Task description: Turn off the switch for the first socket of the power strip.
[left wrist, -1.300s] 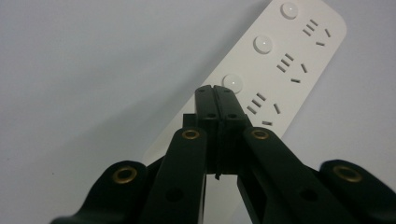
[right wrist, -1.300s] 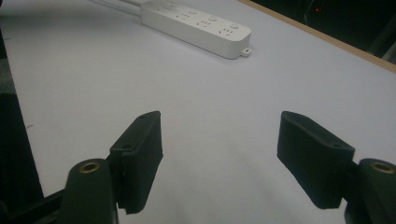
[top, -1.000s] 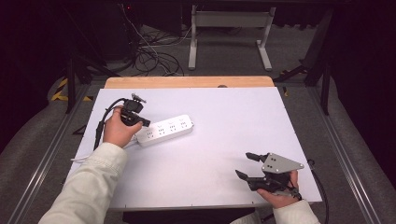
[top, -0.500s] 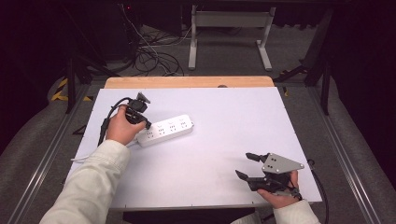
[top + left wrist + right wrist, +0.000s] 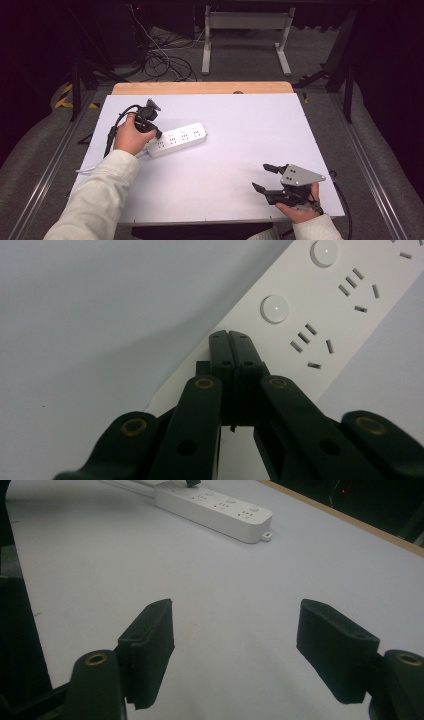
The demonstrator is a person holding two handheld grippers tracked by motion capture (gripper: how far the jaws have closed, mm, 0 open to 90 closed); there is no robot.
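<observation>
Strip of white sockets lies flat on the left half of the pale table, slanting from near left up toward the middle, its top face showing three groups of slots with a round button beside each. A white cord runs off its left end toward the table's near left edge.

At the far left, the person's left hand, in a cream sleeve, holds the left gripper tipped down onto the strip's left end. In the left gripper view its jaws are pressed tight together with nothing between them, and their joined tips sit on the strip's white top, just short of a round button; whether they press the surface or hover a hair above it I cannot tell. A black cable loops back from this gripper over the table.

To the right, the middle of the table is bare white sheet with a strip of wooden edge along the far side.

At the near right corner the right hand holds the right gripper, well apart from the strip, pointing toward it across the table. Its jaws stand wide apart and hold nothing; in the right gripper view only table surface lies between the two black pads, with the strip far off at the top.
</observation>
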